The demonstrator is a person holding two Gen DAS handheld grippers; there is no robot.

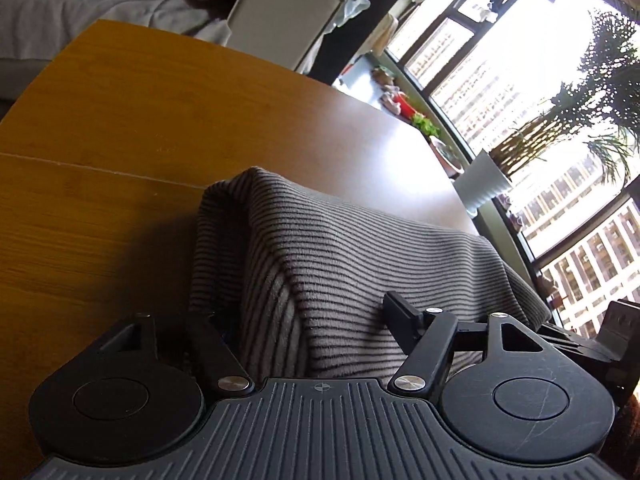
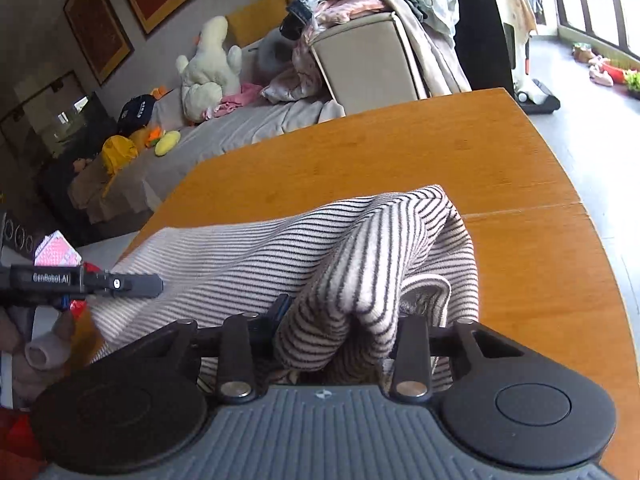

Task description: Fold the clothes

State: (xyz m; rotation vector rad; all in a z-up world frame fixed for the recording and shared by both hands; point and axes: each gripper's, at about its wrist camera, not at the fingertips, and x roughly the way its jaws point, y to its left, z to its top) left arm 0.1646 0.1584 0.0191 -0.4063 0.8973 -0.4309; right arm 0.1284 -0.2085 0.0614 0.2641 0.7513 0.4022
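Bright daylight pours in through the big window (image 1: 520, 92) and washes it white. The surface (image 1: 120, 128) shines. Edges bend round, and far things look blurry.

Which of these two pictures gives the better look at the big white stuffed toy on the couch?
The right wrist view. There the white plush toy sits in plain sight on the grey couch, beyond the wooden table. The left wrist view faces the windows and shows only a corner of the couch, with no toy visible.

Fingertips buried in cloth

The right gripper (image 2: 340, 328) fingertips are hidden by the striped garment (image 2: 360, 264); the left gripper (image 1: 308, 320) left finger is covered too.
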